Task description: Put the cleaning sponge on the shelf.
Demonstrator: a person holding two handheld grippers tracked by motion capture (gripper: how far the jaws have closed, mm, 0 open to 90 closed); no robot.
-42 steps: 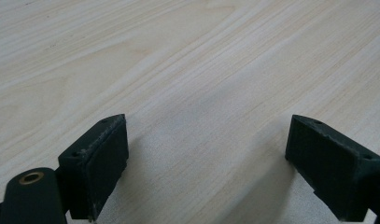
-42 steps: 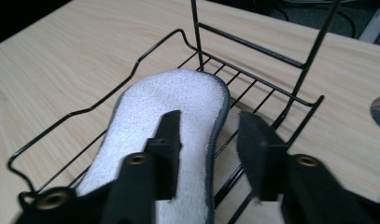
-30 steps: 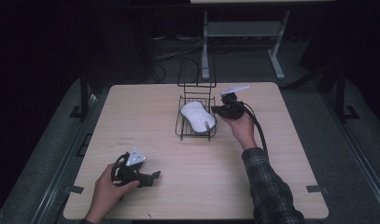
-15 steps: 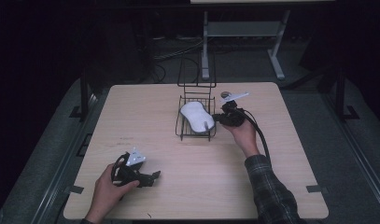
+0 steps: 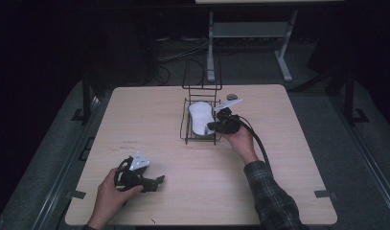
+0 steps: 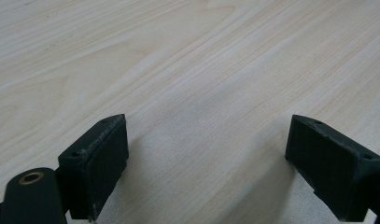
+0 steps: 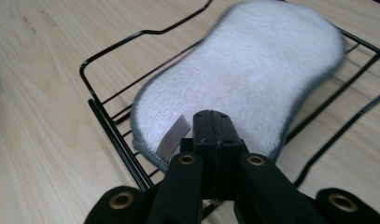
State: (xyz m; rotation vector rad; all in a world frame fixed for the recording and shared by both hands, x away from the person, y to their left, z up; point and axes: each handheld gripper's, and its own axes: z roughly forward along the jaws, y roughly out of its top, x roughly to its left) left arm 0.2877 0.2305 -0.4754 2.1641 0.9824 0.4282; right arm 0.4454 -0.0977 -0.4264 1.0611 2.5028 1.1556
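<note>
1. The right tool point(image 5: 216, 125) has its jaws pressed together at the edge of a white sponge point(image 7: 239, 79); whether they pinch it cannot be told.
2. The sponge lies in a black wire basket point(image 5: 185, 132) near the worktop's point(image 5: 288, 158) far edge.
3. The left tool point(image 5: 152, 182) rests with jaws spread wide near the worktop's near left corner.

- My left gripper point(image 6: 206, 172): black, blocky jaw pads, brass eyelet, grey three-cornered plate on top.
- My right gripper point(image 7: 211, 135): black, brass eyelets, black cable point(image 5: 259, 143) trailing.
- Right sleeve point(image 5: 271, 196): dark plaid.
</note>
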